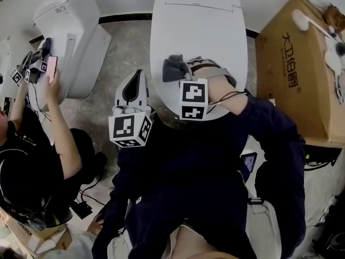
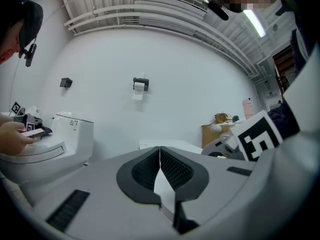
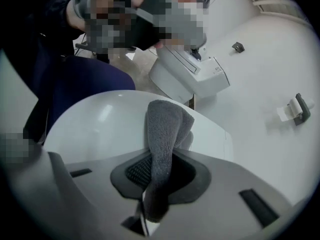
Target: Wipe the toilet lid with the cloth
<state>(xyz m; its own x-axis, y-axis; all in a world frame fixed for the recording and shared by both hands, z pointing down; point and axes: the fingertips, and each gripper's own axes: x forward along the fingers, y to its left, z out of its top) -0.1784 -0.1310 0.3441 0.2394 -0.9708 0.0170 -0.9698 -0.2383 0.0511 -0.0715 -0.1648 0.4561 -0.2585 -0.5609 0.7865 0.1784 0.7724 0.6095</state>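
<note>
Right gripper (image 3: 159,171) pinching the grey cloth (image 3: 165,129) over the toilet lid (image 3: 95,129)
Its jaws clamp the cloth, whose free end sticks out past them above the white lid; the left gripper (image 2: 160,166), jaws pressed together on nothing, is just beside the lid's left edge

- Centre top: the toilet lid (image 1: 199,31) is bare across its far part; the near edge is taken by the right gripper (image 1: 180,69) clamping the cloth (image 1: 172,69).
- Right: a cardboard box (image 1: 302,74) stands just beside the lid, leaving a narrow gap.
- Upper left: the floor strip (image 1: 121,50) beside the second toilet (image 1: 70,36) is open.
- Left edge: a person (image 1: 43,144) reaches onto that toilet.
</note>
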